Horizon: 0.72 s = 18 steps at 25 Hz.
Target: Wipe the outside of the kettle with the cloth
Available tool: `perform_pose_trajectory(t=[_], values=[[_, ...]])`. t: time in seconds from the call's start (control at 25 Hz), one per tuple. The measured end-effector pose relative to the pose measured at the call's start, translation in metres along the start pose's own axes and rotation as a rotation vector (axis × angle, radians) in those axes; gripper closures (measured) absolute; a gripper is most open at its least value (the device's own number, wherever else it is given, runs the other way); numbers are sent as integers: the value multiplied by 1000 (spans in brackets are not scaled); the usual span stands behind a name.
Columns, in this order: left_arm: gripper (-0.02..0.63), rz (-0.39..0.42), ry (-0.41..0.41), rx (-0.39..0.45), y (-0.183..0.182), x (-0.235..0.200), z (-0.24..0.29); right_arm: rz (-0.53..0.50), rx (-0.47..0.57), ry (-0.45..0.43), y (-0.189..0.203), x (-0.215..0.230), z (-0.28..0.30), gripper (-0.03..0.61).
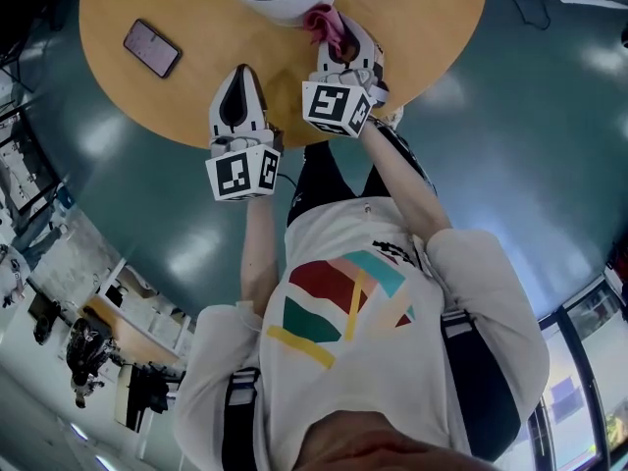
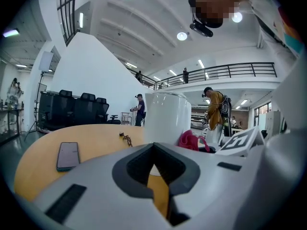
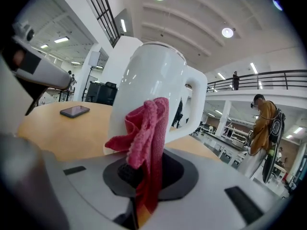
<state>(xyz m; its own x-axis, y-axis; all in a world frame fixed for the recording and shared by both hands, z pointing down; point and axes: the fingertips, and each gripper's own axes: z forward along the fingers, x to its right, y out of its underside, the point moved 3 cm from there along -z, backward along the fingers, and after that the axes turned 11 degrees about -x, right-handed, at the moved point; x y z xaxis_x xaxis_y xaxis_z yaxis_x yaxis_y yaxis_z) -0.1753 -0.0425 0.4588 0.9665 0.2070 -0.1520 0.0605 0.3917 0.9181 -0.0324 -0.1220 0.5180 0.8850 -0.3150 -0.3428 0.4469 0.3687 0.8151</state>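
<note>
A white kettle (image 3: pixel 148 90) stands on the round wooden table (image 1: pixel 412 27). The right gripper (image 3: pixel 144 176) has its jaws clamped on a pink cloth (image 3: pixel 146 138), which is held at the kettle's side. Contact is unclear, so wiping seems barely started. The left gripper (image 2: pixel 153 171) is nearby with its jaws together, holding nothing.

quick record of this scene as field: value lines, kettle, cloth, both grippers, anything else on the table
kettle: white kettle, upright on the round wooden table
right gripper: shut on the pink cloth
cloth: held up just in front of the kettle's side; contact cannot be told
left gripper: jaws together, nothing between them, over the table's near edge, apart from the kettle
also on table: dark phone, lying flat, left of the kettle
</note>
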Motion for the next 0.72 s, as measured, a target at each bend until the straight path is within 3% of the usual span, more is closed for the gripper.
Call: perform_pose_trajectory(t=[0.4, 0.72], values=[[572, -40, -77, 0, 6, 1, -1, -23, -32, -6, -2, 40, 40, 540], [572, -51, -126, 23, 4, -19, 0, -34, -47, -13, -2, 40, 55, 540]])
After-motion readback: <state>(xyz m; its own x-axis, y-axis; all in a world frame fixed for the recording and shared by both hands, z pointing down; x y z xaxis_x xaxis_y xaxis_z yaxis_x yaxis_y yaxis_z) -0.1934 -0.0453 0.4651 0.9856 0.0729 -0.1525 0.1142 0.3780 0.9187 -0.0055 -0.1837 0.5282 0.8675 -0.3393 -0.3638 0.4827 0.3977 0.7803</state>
